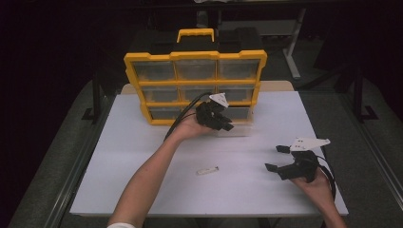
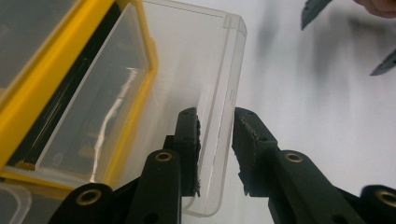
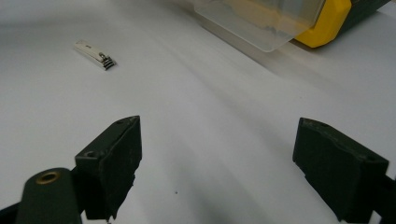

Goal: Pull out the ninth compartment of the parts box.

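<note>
A yellow organizer (image 1: pixel 195 56) with clear drawers stands upright at the back of the white table (image 1: pixel 138 147). One clear drawer (image 2: pixel 187 60) in its bottom row is pulled partly out. My left gripper (image 2: pixel 215 114) straddles that drawer's front wall, one pad inside and one outside, both against the plastic. In the high view the left gripper (image 1: pixel 223 123) sits at the drawer (image 1: pixel 237 131). My right gripper (image 1: pixel 274 157) hovers open over the table's right side, nothing between its jaws (image 3: pixel 217 128). A small metal nail clipper (image 1: pixel 207 170) lies flat on the table, left of the right gripper.
The organizer's yellow carry handle (image 1: pixel 195 33) rises at its top. In the right gripper view the nail clipper (image 3: pixel 95 54) lies far left and the pulled-out drawer (image 3: pixel 261 21) far ahead. Dark floor and table legs surround the table.
</note>
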Tool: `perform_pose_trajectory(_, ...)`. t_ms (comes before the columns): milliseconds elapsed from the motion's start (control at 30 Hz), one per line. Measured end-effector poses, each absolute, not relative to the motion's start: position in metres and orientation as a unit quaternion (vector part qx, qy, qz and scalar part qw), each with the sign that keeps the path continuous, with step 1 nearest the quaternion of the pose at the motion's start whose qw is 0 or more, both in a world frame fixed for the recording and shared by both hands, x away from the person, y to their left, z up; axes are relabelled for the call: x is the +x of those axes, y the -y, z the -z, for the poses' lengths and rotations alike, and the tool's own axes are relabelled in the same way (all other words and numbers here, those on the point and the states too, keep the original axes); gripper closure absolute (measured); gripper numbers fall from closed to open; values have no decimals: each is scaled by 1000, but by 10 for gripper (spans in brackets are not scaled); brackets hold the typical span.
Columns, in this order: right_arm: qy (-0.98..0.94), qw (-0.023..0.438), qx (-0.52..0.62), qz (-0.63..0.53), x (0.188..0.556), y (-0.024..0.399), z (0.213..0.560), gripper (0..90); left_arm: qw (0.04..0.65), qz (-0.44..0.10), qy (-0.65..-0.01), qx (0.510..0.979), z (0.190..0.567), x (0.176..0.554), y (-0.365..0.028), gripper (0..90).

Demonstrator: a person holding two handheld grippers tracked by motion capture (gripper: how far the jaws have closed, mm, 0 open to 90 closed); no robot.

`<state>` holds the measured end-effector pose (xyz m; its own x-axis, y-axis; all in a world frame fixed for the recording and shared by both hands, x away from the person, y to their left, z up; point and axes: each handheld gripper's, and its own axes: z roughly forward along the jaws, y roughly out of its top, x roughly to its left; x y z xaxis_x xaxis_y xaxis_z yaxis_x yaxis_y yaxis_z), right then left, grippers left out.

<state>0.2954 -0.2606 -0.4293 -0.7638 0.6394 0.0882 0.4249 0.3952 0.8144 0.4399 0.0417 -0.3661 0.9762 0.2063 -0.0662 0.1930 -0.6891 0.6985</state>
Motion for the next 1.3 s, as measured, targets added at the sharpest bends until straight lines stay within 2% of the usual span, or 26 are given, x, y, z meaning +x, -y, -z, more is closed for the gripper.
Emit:
perform_pose_trajectory(433, -828, 119, 321, -445, 295, 260, 429, 147, 378, 4, -86, 922, 364, 430, -45, 738)
perform_pose_trajectory(700, -827, 119, 320, -446, 295, 259, 430, 147, 390, 9, -95, 916, 368, 427, -49, 729)
perform_pose_trajectory(1033, -830, 116, 321, -441, 296, 258, 431, 147, 421, 12, -105, 901, 362, 422, -54, 608)
perform_pose_trajectory(1100, -830, 115, 322, -440, 297, 258, 431, 147, 436, 5, -107, 894, 359, 419, -57, 545)
perform_pose_trajectory(1300, -829, 114, 326, -439, 298, 258, 433, 146, 464, 4, -106, 879, 354, 411, -67, 487)
